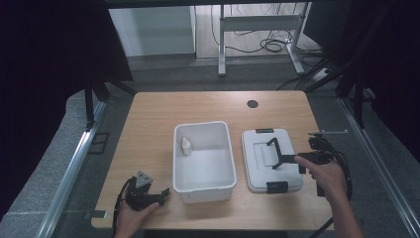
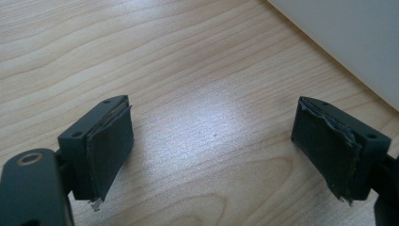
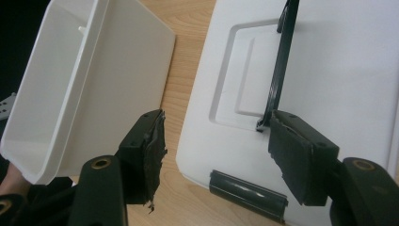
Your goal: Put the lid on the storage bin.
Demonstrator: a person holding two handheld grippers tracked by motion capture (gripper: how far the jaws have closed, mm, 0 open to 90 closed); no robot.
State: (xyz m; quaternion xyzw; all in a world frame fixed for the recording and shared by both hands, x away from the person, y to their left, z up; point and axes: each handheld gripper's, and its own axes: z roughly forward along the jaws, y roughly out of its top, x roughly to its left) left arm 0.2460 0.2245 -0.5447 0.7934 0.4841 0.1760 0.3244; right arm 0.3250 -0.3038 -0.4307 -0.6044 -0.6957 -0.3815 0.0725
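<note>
Your left gripper (image 1: 163,192) rests at the near left corner of the wooden table (image 1: 148,119), just left of the white bin (image 1: 204,186); its jaws are spread wide with bare wood between them, and the left gripper view places the bin's white wall (image 2: 348,37) at the upper right, close to the right jaw but apart from it. The bin stands open at the table's centre, rectangular with a rolled rim, and a small white bottle (image 1: 186,146) stands upright against its inner left wall. Just right of the bin, with a narrow strip of wood between them, the white lid (image 1: 257,178) lies flat on the table. It is rectangular with rounded corners, carries a recessed panel at its centre, a dark latch (image 1: 276,187) on the near edge and another on the far edge, and a dark handle (image 1: 274,148) raised above the panel. Your right gripper (image 1: 285,159) is over the right half of the lid, jaws spread, holding nothing. The right gripper view shows the handle (image 3: 281,61) as a thin dark bar whose near end meets the tip of the right jaw; you cannot tell whether they touch. That view also shows the near latch (image 3: 248,194) as a ribbed clip between the jaws. A round dark grommet (image 1: 252,104) sits at the far edge.
</note>
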